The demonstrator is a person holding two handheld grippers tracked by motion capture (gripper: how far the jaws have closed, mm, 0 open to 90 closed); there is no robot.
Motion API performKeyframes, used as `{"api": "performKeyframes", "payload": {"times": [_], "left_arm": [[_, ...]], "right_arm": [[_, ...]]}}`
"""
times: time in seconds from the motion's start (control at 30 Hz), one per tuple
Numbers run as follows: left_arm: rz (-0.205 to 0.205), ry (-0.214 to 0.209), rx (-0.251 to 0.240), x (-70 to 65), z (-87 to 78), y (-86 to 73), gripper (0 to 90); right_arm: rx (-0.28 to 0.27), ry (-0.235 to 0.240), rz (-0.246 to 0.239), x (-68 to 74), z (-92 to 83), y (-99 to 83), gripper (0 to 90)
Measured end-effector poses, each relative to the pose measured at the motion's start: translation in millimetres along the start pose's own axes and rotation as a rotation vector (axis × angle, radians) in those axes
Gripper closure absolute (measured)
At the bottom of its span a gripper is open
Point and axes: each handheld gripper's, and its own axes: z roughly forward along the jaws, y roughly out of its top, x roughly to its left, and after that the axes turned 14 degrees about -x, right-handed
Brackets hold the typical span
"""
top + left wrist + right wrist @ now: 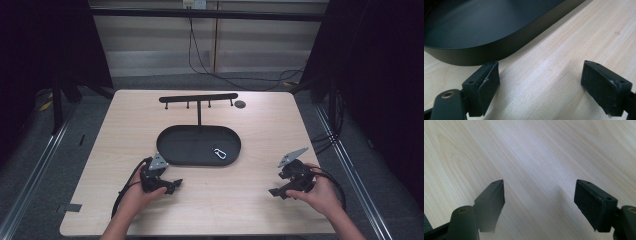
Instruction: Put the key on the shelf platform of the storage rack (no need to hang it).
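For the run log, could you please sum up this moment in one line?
left gripper: open, empty, beside black oval metal tray | right gripper: open, empty, over pale wooden table | silver carabiner: in tray

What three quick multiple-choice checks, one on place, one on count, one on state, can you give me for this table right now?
1. Where does the carabiner lie?
A. in the black tray, toward its right end
B. on the bare table
C. hung from the rack

2. How many pegs hang under the rack's bar?
A. two
B. four
C. seven

3. How do the jaws of the left gripper stand?
A. shut on the tray's rim
B. shut on nothing
C. apart, with bare wood between them

Answers: 1 A, the high view shows it inside the tray's wall. 2 B, four short pegs show below the bar. 3 C, the left gripper view shows a wide gap over the table.
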Motion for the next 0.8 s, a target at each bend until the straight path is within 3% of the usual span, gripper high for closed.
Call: {"api": "performKeyframes", "payload": {"times": [0.5, 0.73, 0.8], "left_arm": [[0.004, -0.001, 0.003, 0.2, -0.1, 0.1, 15.0], [0.005, -0.002, 0.001, 0.1, 0.0, 0.1, 15.0], [0.004, -0.002, 0.003, 0.0, -0.2, 0.1, 15.0]], "right_arm": [[-0.027, -0.006, 0.011, -4.1, 3.1, -19.4, 23.9], [-0.029, -0.019, -0.036, -1.3, 10.2, -30.6, 23.2], [-0.032, -0.023, -0.031, -0.5, 11.5, -32.5, 21.6]]}}
